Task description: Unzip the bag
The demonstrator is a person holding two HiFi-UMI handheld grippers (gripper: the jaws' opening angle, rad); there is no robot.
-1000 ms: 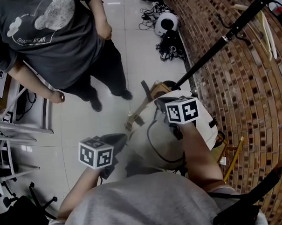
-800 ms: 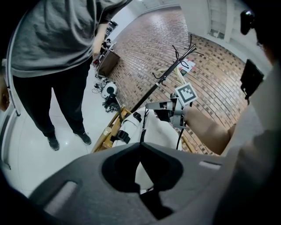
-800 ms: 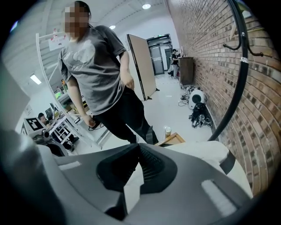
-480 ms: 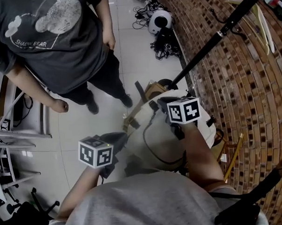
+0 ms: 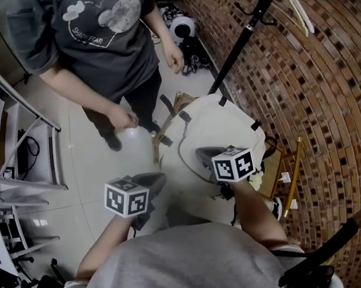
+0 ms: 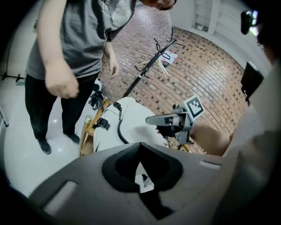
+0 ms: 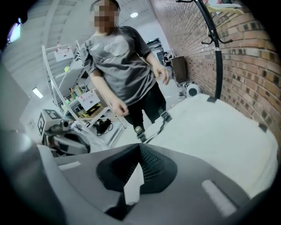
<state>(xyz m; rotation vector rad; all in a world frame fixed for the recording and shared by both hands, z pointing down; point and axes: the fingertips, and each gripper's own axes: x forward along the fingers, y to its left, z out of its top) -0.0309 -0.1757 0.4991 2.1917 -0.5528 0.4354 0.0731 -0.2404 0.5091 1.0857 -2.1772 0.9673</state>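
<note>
Right gripper (image 7: 131, 190) is the working one: its jaws have just been closing and pinch a white tab (image 7: 135, 178), probably the zip's pull, over the white bag (image 5: 226, 127). From there the dark zip (image 5: 181, 147) curves away along the bag's left side toward the far, strapped end. Left gripper (image 6: 141, 178), jaws together on bag cloth at the near left edge, lies beside that line.

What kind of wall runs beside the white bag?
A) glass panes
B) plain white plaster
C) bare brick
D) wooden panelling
C: in the head view a brick wall with visible mortar lines runs along the far side of the bag.
</note>
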